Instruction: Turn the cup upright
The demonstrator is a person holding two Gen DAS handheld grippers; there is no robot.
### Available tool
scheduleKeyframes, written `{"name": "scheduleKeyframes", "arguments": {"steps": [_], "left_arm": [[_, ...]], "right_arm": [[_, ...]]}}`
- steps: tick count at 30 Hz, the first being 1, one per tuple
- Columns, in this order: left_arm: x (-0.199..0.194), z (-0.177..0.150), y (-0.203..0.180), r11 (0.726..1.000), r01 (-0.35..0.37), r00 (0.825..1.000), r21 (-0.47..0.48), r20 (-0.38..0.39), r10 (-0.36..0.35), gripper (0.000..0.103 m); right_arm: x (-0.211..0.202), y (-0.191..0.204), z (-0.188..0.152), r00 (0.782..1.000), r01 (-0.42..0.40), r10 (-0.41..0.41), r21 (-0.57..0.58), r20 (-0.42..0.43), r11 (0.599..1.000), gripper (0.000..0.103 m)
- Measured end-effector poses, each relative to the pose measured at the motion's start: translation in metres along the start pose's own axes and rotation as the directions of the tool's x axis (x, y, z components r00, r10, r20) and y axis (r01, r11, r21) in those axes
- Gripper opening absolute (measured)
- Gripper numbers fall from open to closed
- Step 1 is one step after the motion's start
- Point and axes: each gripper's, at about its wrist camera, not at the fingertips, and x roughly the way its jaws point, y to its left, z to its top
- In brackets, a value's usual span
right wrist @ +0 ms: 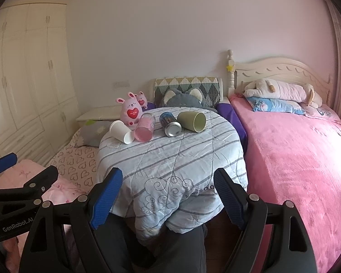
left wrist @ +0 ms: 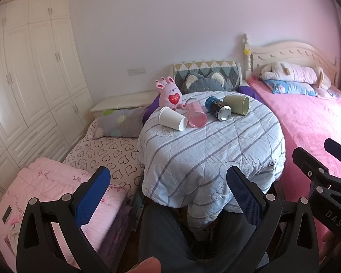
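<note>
On a round table under a striped quilt (left wrist: pixel 206 150) (right wrist: pixel 170 159) four vessels lie on their sides at the far edge: a white paper cup (left wrist: pixel 172 118) (right wrist: pixel 122 132), a pink cup (left wrist: pixel 196 112) (right wrist: pixel 144 127), a dark can (left wrist: pixel 218 108) (right wrist: pixel 170 124) and an olive-green cup (left wrist: pixel 237 104) (right wrist: pixel 192 121). My left gripper (left wrist: pixel 168 179) is open and empty, well short of them at the table's near side. My right gripper (right wrist: pixel 168 182) is open and empty too, also at the near edge.
A pink bunny toy (left wrist: pixel 170 95) (right wrist: pixel 130 110) stands just behind the white and pink cups. A pink bed (left wrist: pixel 311 122) (right wrist: pixel 295 150) lies right of the table, a heart-print bed (left wrist: pixel 106 154) left. My knees (right wrist: pixel 181 250) are under the table's near edge.
</note>
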Motion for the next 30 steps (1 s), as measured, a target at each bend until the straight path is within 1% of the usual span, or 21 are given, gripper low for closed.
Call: {"name": "scheduleKeyframes", "arguments": {"steps": [8, 13, 19, 23, 27, 30], "left_arm": [[0.031, 0.006, 0.003, 1.0, -0.001, 0.999, -0.016, -0.032, 0.001, 0.103], [0.066, 0.012, 0.014, 0.999, -0.013, 0.998, -0.031, -0.068, 0.011, 0.103], [0.116, 0.019, 0.028, 0.998, -0.04, 0.992, -0.051, -0.12, 0.033, 0.103], [0.155, 0.027, 0.037, 0.996, -0.057, 0.986, -0.061, -0.159, 0.047, 0.103], [0.191, 0.036, 0.046, 0.995, -0.068, 0.979, -0.077, -0.195, 0.052, 0.103], [0.212, 0.043, 0.053, 0.994, -0.076, 0.975, -0.084, -0.215, 0.056, 0.103]], "right_arm": [[0.022, 0.009, 0.003, 1.0, -0.005, 0.004, -0.036, -0.031, 0.999, 0.083], [0.049, 0.019, 0.01, 0.998, -0.007, 0.003, -0.065, -0.061, 0.998, 0.083], [0.095, 0.034, 0.021, 0.993, -0.018, 0.005, -0.106, -0.121, 0.994, 0.083], [0.134, 0.042, 0.031, 0.984, -0.031, 0.009, -0.119, -0.177, 0.992, 0.083], [0.175, 0.05, 0.039, 0.97, -0.041, 0.011, -0.119, -0.243, 0.992, 0.083], [0.201, 0.055, 0.048, 0.958, -0.06, 0.027, -0.106, -0.285, 0.993, 0.083]]}}
